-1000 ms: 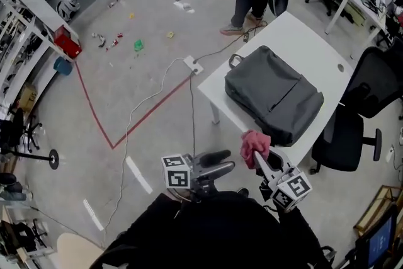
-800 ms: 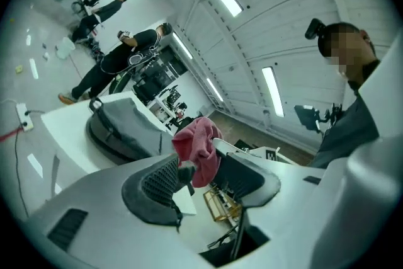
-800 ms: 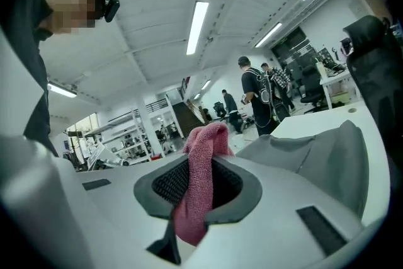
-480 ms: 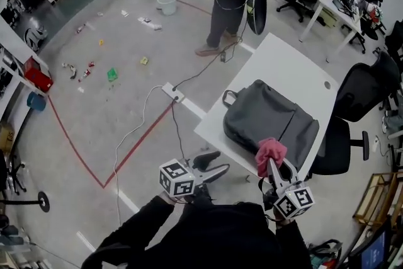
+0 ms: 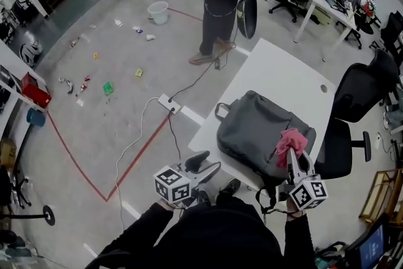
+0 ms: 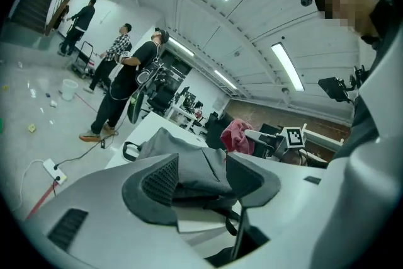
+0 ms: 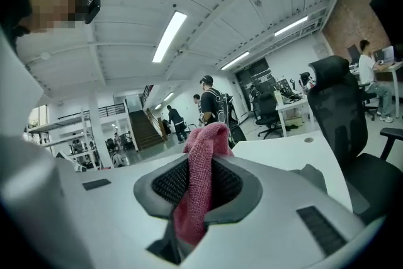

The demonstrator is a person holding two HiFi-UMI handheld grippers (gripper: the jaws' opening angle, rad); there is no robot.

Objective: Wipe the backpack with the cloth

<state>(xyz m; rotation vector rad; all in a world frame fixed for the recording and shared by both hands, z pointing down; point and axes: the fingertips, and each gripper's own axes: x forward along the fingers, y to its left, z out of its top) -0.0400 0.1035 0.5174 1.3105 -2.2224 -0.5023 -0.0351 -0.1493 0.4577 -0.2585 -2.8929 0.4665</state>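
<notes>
White table (image 5: 283,72): backpack (image 5: 255,132) lies diag., handle up-left, right corner hidden by cloth (image 5: 291,140) pinched in R gripper (image 5: 294,153); L gripper (image 5: 206,164) spread.

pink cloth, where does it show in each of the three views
Head view: the pink cloth is at lower right, pinched in the right gripper, in front of the grey backpack's right edge.
Left gripper view: right of centre, beyond the backpack.
Right gripper view: dead centre, clamped between the jaws.
Shared landmark: the white table.
</notes>
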